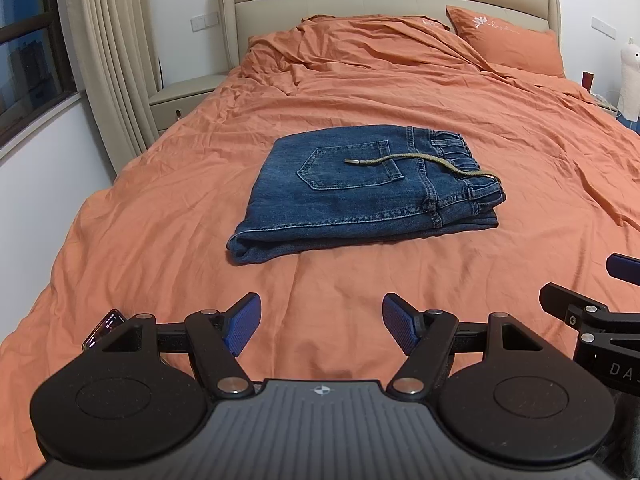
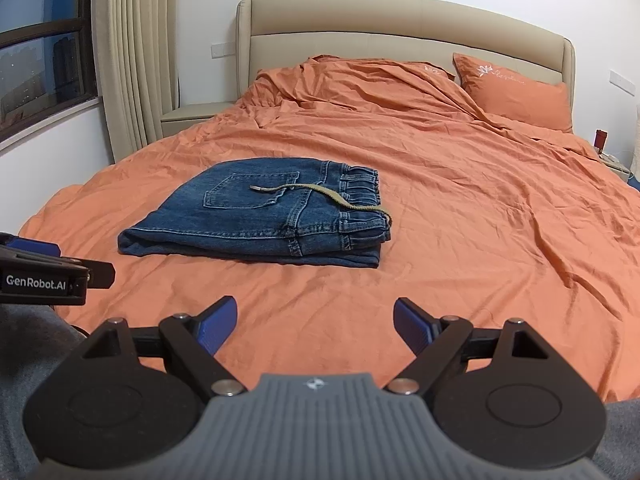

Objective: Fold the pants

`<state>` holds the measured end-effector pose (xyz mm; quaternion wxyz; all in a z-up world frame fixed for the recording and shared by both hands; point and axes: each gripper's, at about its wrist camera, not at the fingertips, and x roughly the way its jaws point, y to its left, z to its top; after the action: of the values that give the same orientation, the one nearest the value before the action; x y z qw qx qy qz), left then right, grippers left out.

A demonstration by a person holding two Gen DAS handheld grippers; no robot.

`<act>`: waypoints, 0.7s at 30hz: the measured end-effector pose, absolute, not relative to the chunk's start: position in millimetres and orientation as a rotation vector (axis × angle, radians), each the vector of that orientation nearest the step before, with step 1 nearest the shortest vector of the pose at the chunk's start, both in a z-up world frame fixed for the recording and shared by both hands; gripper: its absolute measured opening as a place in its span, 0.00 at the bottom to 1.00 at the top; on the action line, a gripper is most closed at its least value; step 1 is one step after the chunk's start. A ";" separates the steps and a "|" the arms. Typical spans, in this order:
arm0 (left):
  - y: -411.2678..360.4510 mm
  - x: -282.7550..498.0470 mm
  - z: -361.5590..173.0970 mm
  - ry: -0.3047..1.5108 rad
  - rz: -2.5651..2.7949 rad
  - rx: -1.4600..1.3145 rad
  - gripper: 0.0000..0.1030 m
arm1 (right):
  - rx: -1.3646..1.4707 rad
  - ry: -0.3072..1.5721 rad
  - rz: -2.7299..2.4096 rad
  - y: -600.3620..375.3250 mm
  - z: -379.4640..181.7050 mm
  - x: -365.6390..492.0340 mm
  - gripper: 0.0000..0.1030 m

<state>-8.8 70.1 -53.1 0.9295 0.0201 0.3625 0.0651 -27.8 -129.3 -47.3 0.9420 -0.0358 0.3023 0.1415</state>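
Nearest, left claw [image 1: 321,326] and right claw [image 2: 314,323] spread wide, empty, above the bed [image 1: 160,200]; farther on, folded pants [image 1: 360,188] mid-bed, loose drawstring [image 1: 420,162] across the top, likely snagged and fold disturbed if touched again.

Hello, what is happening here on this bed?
A person holds two black grippers with blue pads, the left gripper and the right gripper, both open and empty above the orange bedsheet. The blue denim pants lie folded in a neat stack, untouched, with their olive drawstring across the top.
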 end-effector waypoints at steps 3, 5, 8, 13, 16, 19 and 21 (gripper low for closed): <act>70.2 -8.7 -53.0 0.743 0.134 0.042 0.79 | -0.073 0.617 0.290 -129.2 -47.3 -27.9 0.79; 70.1 -8.9 -53.0 0.742 0.133 0.041 0.79 | -0.072 0.618 0.291 -128.8 -47.6 -28.1 0.79; 70.0 -9.0 -53.0 0.742 0.133 0.041 0.79 | -0.071 0.622 0.291 -129.3 -47.6 -28.3 0.79; 69.7 -9.1 -53.0 0.742 0.134 0.041 0.79 | -0.074 0.625 0.289 -129.2 -48.3 -28.1 0.79; 69.5 -8.6 -52.9 0.741 0.133 0.042 0.79 | -0.070 0.629 0.287 -129.4 -48.7 -28.6 0.79; 69.2 -8.8 -53.0 0.741 0.133 0.043 0.79 | -0.071 0.628 0.288 -130.1 -48.5 -29.4 0.79; 69.2 -8.9 -53.1 0.740 0.133 0.043 0.79 | -0.074 0.627 0.288 -129.9 -48.2 -28.6 0.79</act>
<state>-8.9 69.2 -53.1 0.9299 0.0208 0.3615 0.0650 -28.6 -129.9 -48.2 0.9404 -0.0361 0.3072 0.1413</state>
